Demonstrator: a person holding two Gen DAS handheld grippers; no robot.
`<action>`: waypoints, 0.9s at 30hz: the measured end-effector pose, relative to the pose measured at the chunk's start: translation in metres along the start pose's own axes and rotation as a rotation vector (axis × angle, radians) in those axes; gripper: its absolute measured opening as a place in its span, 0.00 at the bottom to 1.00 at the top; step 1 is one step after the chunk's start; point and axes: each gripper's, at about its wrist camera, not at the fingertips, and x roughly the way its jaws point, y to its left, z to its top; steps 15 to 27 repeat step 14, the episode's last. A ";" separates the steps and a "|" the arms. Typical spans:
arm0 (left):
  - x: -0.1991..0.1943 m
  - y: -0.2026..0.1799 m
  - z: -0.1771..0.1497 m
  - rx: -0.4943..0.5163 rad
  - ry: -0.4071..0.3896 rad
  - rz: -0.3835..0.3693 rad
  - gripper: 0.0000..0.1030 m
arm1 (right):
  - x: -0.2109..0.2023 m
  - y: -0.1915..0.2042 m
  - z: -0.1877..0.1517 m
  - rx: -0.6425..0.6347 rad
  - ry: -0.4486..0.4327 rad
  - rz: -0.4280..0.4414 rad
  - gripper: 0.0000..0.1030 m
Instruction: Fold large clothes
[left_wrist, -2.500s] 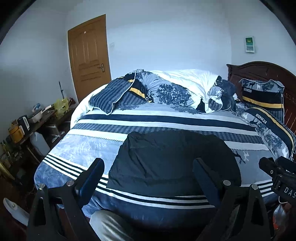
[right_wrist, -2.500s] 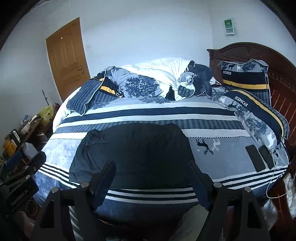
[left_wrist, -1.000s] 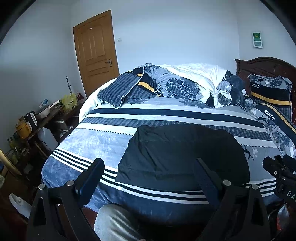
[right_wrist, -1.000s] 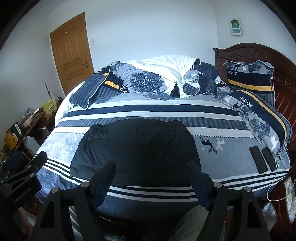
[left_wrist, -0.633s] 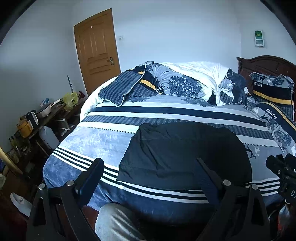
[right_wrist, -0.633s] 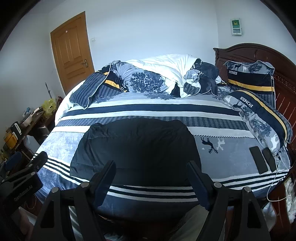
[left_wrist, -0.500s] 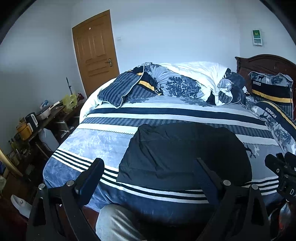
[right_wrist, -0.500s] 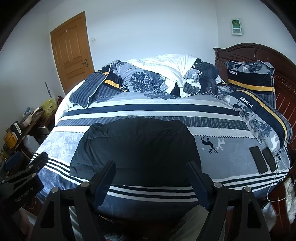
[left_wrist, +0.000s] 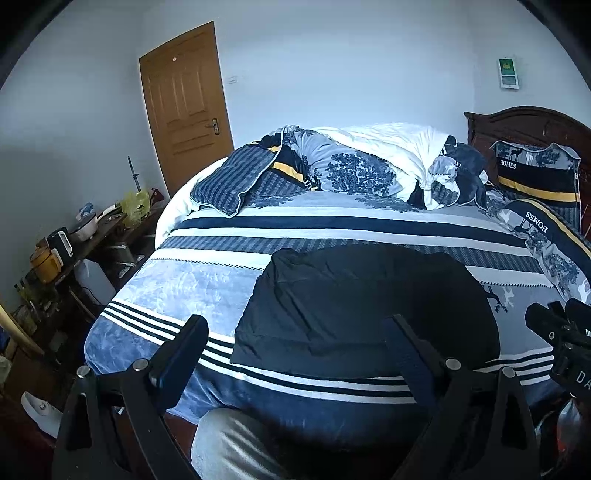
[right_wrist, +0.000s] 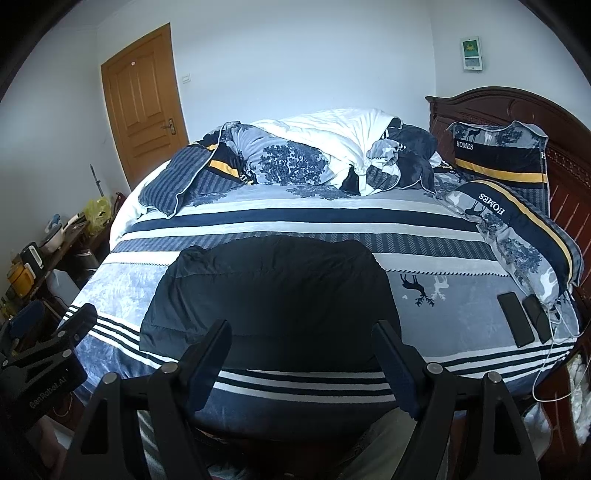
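A black garment (left_wrist: 362, 310) (right_wrist: 269, 295) lies folded into a flat rectangle near the front edge of the striped bed (left_wrist: 207, 273) (right_wrist: 443, 243). My left gripper (left_wrist: 297, 328) hovers open just short of the garment's near edge, nothing between its fingers. The right gripper (right_wrist: 301, 334) is likewise open and empty, held over the bed's front edge with the garment beyond its tips. Each gripper shows at the side of the other's view, the right gripper (left_wrist: 565, 332) and the left gripper (right_wrist: 48, 354).
A crumpled duvet (right_wrist: 332, 147) and pillows (right_wrist: 517, 221) fill the bed's far side by the wooden headboard (right_wrist: 498, 107). Two phones (right_wrist: 515, 319) lie at the right edge. A cluttered side table (left_wrist: 66, 251) stands left, a door (left_wrist: 184, 110) behind. A person's leg (left_wrist: 229, 446) is below.
Over the last second nothing has visibly moved; compared with the oldest frames, both views sit slightly farther back from the bed. The garment lies unchanged.
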 end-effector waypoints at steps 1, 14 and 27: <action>0.000 0.000 0.000 0.002 0.000 0.001 0.93 | 0.000 0.000 0.000 0.000 0.000 0.000 0.79; 0.027 0.000 -0.009 0.018 0.025 -0.059 0.93 | 0.015 0.001 0.000 -0.011 0.022 0.001 0.79; 0.027 0.000 -0.009 0.018 0.025 -0.059 0.93 | 0.015 0.001 0.000 -0.011 0.022 0.001 0.79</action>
